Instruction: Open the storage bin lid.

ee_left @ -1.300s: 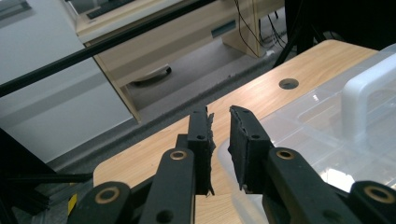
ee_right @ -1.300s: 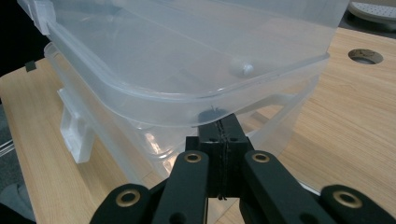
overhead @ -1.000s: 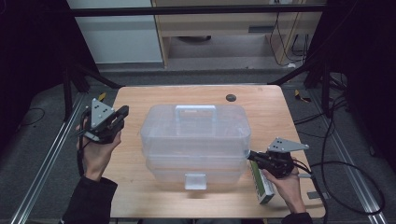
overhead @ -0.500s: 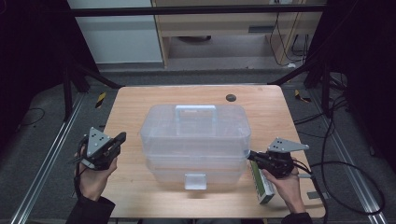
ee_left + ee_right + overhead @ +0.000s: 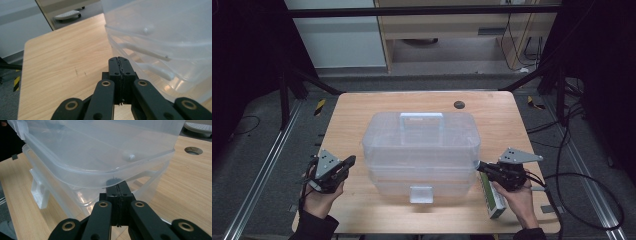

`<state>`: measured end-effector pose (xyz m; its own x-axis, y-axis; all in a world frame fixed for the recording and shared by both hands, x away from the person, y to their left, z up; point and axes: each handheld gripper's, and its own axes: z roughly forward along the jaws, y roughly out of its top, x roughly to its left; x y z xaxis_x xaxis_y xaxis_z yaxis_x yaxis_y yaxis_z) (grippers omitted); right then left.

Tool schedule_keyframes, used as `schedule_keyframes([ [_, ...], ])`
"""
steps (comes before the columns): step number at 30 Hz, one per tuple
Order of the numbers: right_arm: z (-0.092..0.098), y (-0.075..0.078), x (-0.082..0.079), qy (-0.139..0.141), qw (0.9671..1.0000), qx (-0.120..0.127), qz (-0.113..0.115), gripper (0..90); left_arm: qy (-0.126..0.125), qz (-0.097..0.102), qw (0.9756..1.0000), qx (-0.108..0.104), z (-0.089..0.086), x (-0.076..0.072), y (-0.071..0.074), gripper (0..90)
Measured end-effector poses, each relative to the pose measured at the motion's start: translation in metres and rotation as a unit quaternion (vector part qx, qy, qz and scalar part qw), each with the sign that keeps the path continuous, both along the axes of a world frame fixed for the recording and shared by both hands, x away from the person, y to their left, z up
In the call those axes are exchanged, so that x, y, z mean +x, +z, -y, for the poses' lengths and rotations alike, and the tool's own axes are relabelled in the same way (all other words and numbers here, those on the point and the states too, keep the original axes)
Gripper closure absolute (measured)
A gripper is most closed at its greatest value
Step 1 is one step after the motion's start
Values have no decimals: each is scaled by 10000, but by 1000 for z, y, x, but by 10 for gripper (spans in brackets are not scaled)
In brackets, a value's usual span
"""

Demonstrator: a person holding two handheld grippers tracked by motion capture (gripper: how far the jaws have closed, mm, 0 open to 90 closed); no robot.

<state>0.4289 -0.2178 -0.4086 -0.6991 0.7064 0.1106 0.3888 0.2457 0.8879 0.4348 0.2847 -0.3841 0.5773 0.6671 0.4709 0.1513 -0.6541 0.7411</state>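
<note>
The clear storage box (image 5: pixel 421 147) sits latched mid-worktop (image 5: pixel 352 112), unopened, with left gripper (image 5: pixel 346 163) and right gripper (image 5: pixel 480 166) flanking it, fingers pressed together, nothing held.

Black grippers (image 5: pixel 348 161), seemingly dark sleeves (image 5: pixel 314 227)

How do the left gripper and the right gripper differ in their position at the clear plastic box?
The left gripper stands apart from the clear plastic box, with bare table between them; the right gripper has its tips right at the box's edge, under the lid's rim. A green and white carton lies beside the right gripper; nothing lies by the left gripper. Both point toward the box with jaws shut and empty.
</note>
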Motion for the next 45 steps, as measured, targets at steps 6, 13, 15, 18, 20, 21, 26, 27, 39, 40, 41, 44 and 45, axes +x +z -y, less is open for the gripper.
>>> schedule_keyframes([
  [6,0,0,0,-17,10000,-14,11,900,-328,-76,9993,165,16,-1,-5,894],
  [13,0,1,0,-33,10000,-18,27,900,-505,11,9987,95,23,-6,1,893],
  [15,0,1,-1,-45,10000,-12,39,900,-502,44,9987,83,23,-7,3,893],
  [18,-1,2,-1,-67,10000,0,65,900,-490,58,9988,37,22,-6,3,893],
  [20,-1,2,0,-70,9999,-6,96,900,-463,76,9989,14,22,-6,4,893],
  [21,-1,3,0,-68,9999,11,97,900,-452,70,9990,-5,23,-6,4,893],
  [26,-1,4,0,-96,9998,39,147,900,-432,114,9990,-17,23,-6,6,893],
  [27,-1,5,0,-105,9998,37,178,900,-419,117,9990,-26,23,-5,6,893],
  [39,1,10,1,-145,9993,210,271,900,-399,222,9989,-96,23,-2,12,893],
  [40,0,11,1,-156,9993,194,273,900,-400,222,9989,-121,22,-1,12,893],
  [41,0,12,2,-150,9992,186,313,900,-388,231,9989,-153,23,-1,12,893],
  [44,0,14,3,-150,9991,217,324,900,-354,256,9989,-160,24,1,14,894],
  [45,-1,15,4,-161,9991,221,324,900,-361,248,9989,-178,24,2,15,894],
])
